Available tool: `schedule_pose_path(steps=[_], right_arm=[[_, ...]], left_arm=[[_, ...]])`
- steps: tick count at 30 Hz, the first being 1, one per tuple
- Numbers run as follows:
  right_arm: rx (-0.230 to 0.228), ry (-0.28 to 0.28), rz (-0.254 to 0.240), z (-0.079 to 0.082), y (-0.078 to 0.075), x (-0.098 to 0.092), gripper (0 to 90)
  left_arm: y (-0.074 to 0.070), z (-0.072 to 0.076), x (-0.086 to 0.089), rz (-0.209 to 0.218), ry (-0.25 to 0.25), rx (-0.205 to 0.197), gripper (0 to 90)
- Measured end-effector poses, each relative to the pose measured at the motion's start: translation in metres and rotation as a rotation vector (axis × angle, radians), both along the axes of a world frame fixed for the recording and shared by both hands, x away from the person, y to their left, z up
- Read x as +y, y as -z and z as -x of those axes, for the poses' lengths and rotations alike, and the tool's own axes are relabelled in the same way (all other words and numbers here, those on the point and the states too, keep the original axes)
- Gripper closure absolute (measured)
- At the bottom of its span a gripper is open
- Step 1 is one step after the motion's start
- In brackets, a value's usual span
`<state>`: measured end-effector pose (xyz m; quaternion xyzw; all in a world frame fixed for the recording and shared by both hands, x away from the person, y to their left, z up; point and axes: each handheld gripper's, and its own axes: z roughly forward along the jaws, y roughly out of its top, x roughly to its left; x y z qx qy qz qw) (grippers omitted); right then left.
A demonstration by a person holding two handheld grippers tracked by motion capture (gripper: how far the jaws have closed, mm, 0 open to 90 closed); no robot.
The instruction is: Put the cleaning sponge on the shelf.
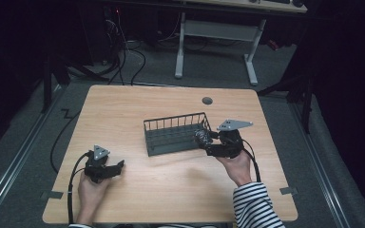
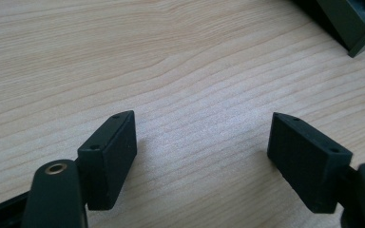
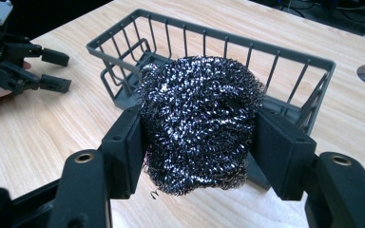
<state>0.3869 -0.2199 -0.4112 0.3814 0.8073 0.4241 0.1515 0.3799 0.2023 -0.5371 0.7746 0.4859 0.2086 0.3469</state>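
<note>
Right gripper view: your steel wool scourer [image 3: 199, 126], a dark wiry ball, sits pinched between the two black pads of your right gripper [image 3: 199, 142], held clear of the wooden table [image 3: 43, 128] just in front of the near end of the grey wire basket [image 3: 209, 47]. In the high view the same right gripper [image 1: 204, 138] hangs at the basket's [image 1: 176, 133] right end, the scourer [image 1: 200, 137] at its rim. You appear to be mid-carry, with the drop into the basket not yet made. The next move likely calls for lifting the ball over the rim, then spreading the jaws above the basket floor. Your left gripper [image 1: 119, 166] rests apart near the table's front left, its jaws spread wide on nothing.
</note>
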Motion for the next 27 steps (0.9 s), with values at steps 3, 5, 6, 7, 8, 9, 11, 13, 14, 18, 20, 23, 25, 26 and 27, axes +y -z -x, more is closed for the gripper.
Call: schedule_pose_path(steps=[3, 5, 6, 7, 8, 9, 11, 13, 14, 18, 20, 23, 25, 26, 27], right_arm=[[-0.007, -0.005, 0.004, -0.005, -0.003, 0.003, 39.7], [-0.004, -0.004, 0.001, -0.008, -0.005, 0.004, 39.7], [-0.004, -0.004, 0.002, -0.01, -0.005, 0.005, 39.7], [-0.002, -0.002, 0.005, -0.011, -0.006, 0.006, 39.7], [-0.002, -0.002, 0.007, -0.013, -0.006, 0.007, 39.7], [-0.001, 0.0, 0.009, -0.015, -0.007, 0.008, 39.7], [0.002, 0.003, 0.006, -0.019, -0.007, 0.008, 39.7], [0.001, 0.008, 0.009, -0.024, -0.008, 0.01, 39.7], [0.003, 0.011, 0.011, -0.025, -0.009, 0.011, 39.7], [0.006, 0.02, 0.02, -0.032, -0.011, 0.013, 39.6], [0.007, 0.024, 0.021, -0.036, -0.011, 0.014, 39.6], [0.011, 0.031, 0.021, -0.041, -0.012, 0.015, 39.6], [0.019, 0.038, 0.027, -0.044, -0.013, 0.017, 39.6], [0.017, 0.036, 0.026, -0.046, -0.013, 0.017, 39.6], [0.017, 0.036, 0.026, -0.046, -0.013, 0.017, 39.6]], left_arm=[[0.0, 0.0, 0.0, 0.0, 0.0, 0.0, 25.5], [0.0, 0.0, 0.0, 0.0, 0.0, 0.001, 25.5], [0.0, 0.0, 0.0, 0.0, 0.0, 0.0, 25.5], [0.0, 0.0, 0.0, 0.0, 0.0, 0.001, 25.5], [0.0, 0.0, 0.0, 0.0, 0.001, 0.001, 25.5], [0.0, 0.0, 0.0, 0.0, 0.0, 0.0, 25.5], [0.0, 0.0, 0.0, 0.0, 0.0, 0.0, 25.5], [0.0, 0.0, 0.0, 0.0, 0.0, 0.0, 25.5], [0.0, 0.0, 0.0, 0.0, 0.0, 0.0, 25.5], [0.0, 0.0, 0.0, 0.0, 0.0, 0.001, 25.5], [0.0, 0.0, 0.0, 0.0, 0.0, 0.001, 25.5], [0.0, 0.0, 0.0, 0.0, 0.0, 0.001, 25.5], [0.0, 0.0, 0.0, 0.0, 0.0, 0.001, 25.5], [0.0, 0.0, 0.0, 0.0, 0.001, 0.001, 25.5], [0.0, 0.0, 0.0, 0.0, 0.001, 0.001, 25.5]])
